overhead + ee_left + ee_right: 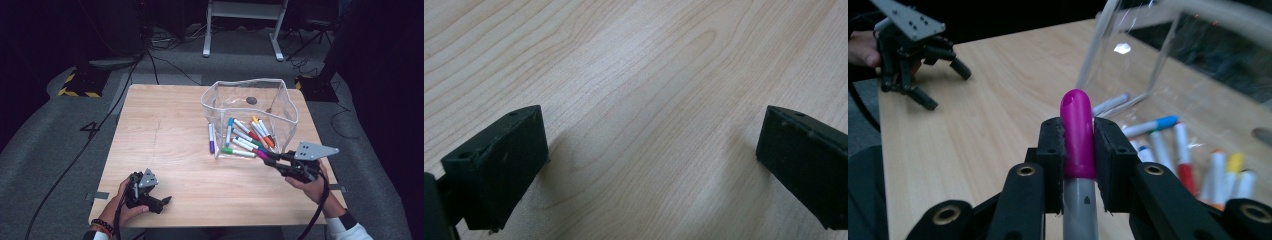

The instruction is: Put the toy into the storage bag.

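Where the clear plastic pouch (250, 116) stands open on the far right part of the wooden table (165, 145), lies a spread of capped markers inside it: blue-capped (229, 131), red-capped (248, 131), orange-capped (265, 135) and yellow-capped (256, 122) among them, with a green-capped marker (238, 151) across the pouch's near edge. Just outside the pouch's left wall, on bare wood, rests a purple-capped marker (211, 138). Beyond the pouch, seen through its clear far wall, sits a small dark round object (251, 100) on the table.

At the pouch's near right corner, right gripper (269, 159) held low in the person's right hand (311, 186), jaws pinched narrow on a magenta-capped marker (1078, 150); in the right gripper view, cap standing up between the two black pads, grey barrel running back toward the camera, tip aimed toward the pouch's open mouth.

Well away from the pouch, near the table's front left corner, left gripper (161, 202) resting on the wood in the person's left hand (126, 205), beaded bracelet (103, 226) at the wrist. Seen along the left gripper's own jaws, spread wide, nothing between them except pale wood grain (649, 125). Same gripper visible far off in the right gripper view (943, 82), jaws apart and pointing down at the tabletop.
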Tool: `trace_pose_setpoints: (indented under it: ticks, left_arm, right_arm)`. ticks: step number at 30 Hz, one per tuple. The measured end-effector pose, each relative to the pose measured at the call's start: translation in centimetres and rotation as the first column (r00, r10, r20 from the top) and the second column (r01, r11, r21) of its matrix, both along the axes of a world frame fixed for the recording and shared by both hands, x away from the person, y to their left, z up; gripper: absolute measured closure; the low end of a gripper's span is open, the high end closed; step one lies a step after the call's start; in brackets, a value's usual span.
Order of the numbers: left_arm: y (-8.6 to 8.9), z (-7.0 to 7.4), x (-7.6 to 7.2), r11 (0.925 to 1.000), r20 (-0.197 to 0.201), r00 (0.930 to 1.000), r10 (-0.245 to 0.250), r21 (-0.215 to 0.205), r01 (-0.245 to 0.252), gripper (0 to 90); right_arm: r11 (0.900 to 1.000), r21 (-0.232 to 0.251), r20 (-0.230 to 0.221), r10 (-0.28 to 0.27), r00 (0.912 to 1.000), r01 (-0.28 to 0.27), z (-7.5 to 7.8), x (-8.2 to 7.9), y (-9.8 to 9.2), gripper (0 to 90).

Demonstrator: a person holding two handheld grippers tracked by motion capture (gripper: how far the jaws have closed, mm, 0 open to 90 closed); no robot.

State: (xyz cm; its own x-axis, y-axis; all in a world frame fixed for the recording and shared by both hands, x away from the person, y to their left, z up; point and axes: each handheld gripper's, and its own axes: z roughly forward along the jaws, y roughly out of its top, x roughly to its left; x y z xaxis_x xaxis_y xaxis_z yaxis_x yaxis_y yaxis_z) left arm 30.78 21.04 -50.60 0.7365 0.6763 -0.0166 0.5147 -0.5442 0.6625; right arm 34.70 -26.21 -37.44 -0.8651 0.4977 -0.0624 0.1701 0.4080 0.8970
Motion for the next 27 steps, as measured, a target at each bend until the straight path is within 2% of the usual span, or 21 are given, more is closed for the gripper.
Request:
trace_pose_setpoints:
  ticks: [3, 6, 8, 9, 11, 14, 16, 18, 20, 21, 22, 24, 27]
  left_arm:
    - [0.0, 0.0, 0.0, 1.0, 0.0, 1.0, 0.0, 0.0, 0.0, 0.5]
    - [0.0, 0.0, 0.0, 1.0, 0.0, 1.0, 0.001, 0.0, -0.001, 0.5]
    - [0.0, 0.0, 0.0, 1.0, 0.0, 1.0, 0.0, 0.0, 0.0, 0.5]
    - [0.0, 0.0, 0.0, 1.0, 0.0, 1.0, 0.001, -0.001, -0.001, 0.5]
    - [0.0, 0.0, 0.0, 1.0, 0.0, 1.0, 0.0, 0.0, 0.0, 0.5]
    - [0.0, 0.0, 0.0, 1.0, 0.0, 1.0, 0.0, 0.0, 0.0, 0.5]
    - [0.0, 0.0, 0.0, 1.0, 0.0, 1.0, 0.0, 0.0, 0.0, 0.5]
    - [0.0, 0.0, 0.0, 1.0, 0.0, 1.0, 0.0, 0.0, 0.0, 0.5]
    - [0.0, 0.0, 0.0, 1.0, 0.0, 1.0, 0.0, 0.0, 0.0, 0.5]
    - [0.0, 0.0, 0.0, 1.0, 0.0, 1.0, 0.0, 0.0, 0.0, 0.5]
    - [0.0, 0.0, 0.0, 1.0, 0.0, 1.0, 0.0, 0.0, 0.0, 0.5]
    - [0.0, 0.0, 0.0, 1.0, 0.0, 1.0, 0.0, 0.0, 0.0, 0.5]
    - [0.0, 0.0, 0.0, 1.0, 0.0, 1.0, 0.0, -0.001, 0.0, 0.5]
  right_arm:
    - [1.0, -0.025, 0.052, -0.007, 0.9986, 0.008, 3.0, 0.5, -0.8, 75.4]
    - [1.0, -0.029, 0.062, 0.0, 0.9981, 0.002, 6.0, 1.3, -1.5, 75.3]
    - [1.0, 0.01, 0.046, 0.021, 0.9987, -0.022, 7.9, 2.1, -2.2, 75.4]
    - [1.0, 0.01, 0.047, 0.024, 0.9986, -0.024, 8.7, 2.6, -2.3, 75.3]
    - [1.0, 0.004, 0.066, 0.024, 0.9975, -0.024, 10.2, 3.4, -2.5, 75.4]
    - [0.999, -0.044, 0.103, 0.014, 0.9946, -0.009, 11.9, 4.8, -1.8, 75.3]
    - [0.999, -0.048, 0.106, 0.015, 0.9942, -0.01, 12.3, 5.3, -1.5, 75.3]
    - [0.996, -0.093, 0.132, 0.024, 0.9909, -0.012, 13.0, 6.5, -0.6, 75.3]
    - [0.99, -0.14, 0.133, 0.041, 0.9903, -0.023, 13.2, 8.1, 0.7, 75.4]
    - [0.99, -0.14, 0.133, 0.041, 0.9903, -0.023, 13.2, 8.1, 0.7, 75.4]
    - [0.989, -0.138, 0.108, 0.066, 0.992, -0.05, 13.2, 9.3, 1.4, 75.3]
    - [0.985, -0.156, 0.093, 0.087, 0.9919, -0.072, 13.1, 10.5, 2.1, 75.3]
    - [0.975, -0.208, 0.076, 0.089, 0.9932, -0.071, 12.5, 12.4, 3.0, 75.3]
